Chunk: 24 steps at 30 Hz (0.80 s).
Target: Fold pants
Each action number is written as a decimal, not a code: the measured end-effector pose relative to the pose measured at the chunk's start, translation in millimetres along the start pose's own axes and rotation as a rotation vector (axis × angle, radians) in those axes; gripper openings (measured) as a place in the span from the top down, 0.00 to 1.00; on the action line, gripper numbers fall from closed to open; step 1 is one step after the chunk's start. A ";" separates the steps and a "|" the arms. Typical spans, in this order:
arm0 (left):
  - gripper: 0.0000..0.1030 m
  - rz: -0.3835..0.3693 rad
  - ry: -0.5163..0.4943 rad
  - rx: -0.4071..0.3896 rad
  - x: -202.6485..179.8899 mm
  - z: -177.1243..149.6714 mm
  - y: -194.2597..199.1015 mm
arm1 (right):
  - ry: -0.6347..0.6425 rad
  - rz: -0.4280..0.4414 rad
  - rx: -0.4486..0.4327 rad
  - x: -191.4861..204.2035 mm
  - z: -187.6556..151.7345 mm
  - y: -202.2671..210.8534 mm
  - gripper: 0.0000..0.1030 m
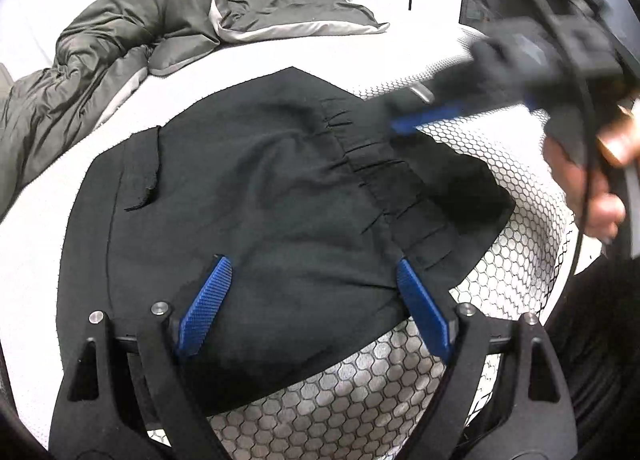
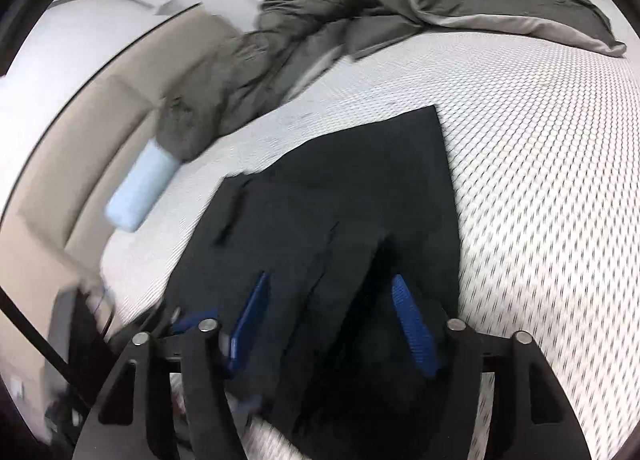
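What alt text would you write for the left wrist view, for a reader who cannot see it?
Black pants lie folded on a white mattress, with the open left gripper low over their near edge. The blurred right gripper reaches in from the upper right; a rumpled grey duvet lies behind.

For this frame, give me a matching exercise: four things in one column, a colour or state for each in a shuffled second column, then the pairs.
Things:
1. pants
2. duvet
3. left gripper
4. mattress

States:
A. olive grey, bunched up
B. white, honeycomb-textured cover
C. black, lying folded on the bed
D. jaws open, blue pads above the cloth

Pairs: 1-C, 2-A, 3-D, 4-B
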State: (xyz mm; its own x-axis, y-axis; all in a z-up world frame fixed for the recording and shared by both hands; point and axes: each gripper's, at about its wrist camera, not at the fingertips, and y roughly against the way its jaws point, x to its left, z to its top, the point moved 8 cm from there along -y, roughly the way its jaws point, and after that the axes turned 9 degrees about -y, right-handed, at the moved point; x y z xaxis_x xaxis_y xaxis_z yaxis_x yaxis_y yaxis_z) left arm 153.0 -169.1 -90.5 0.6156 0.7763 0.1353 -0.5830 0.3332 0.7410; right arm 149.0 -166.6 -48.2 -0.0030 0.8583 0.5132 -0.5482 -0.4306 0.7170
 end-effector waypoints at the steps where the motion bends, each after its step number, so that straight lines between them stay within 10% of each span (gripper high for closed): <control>1: 0.19 0.004 -0.002 -0.002 0.1 -0.2 1.4 | 0.012 0.013 0.021 2.5 -10.6 2.7 0.36; 4: 0.19 0.009 0.001 0.000 0.6 -1.5 4.8 | 0.034 -0.018 0.088 -1.9 -34.4 -9.8 0.38; 8: 0.19 0.024 0.007 -0.005 4.5 2.0 8.6 | 0.065 -0.032 0.087 1.4 -39.3 -15.0 0.81; 11: 0.19 0.028 0.012 -0.021 6.7 3.9 19.4 | 0.106 -0.010 0.050 15.3 -42.4 8.1 0.87; 18: 0.19 0.028 0.048 -0.043 25.0 2.8 41.7 | 0.104 -0.095 0.106 3.4 -49.5 -5.3 0.79; 20: 0.19 0.028 0.107 -0.078 47.6 2.0 56.5 | 0.122 -0.091 0.051 10.0 -41.3 9.0 0.49; 24: 0.16 0.071 0.293 -0.122 114.2 -10.9 71.1 | 0.105 -0.095 -0.074 1.8 -22.7 36.7 0.40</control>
State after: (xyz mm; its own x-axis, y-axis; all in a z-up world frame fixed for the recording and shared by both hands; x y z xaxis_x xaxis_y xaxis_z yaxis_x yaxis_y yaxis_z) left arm 176.1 -50.9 -29.6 0.4027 0.9150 -0.0239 -0.6892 0.3202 0.6500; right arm 109.8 -174.5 -31.6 -0.0337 0.9203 0.3898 -0.6101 -0.3279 0.7213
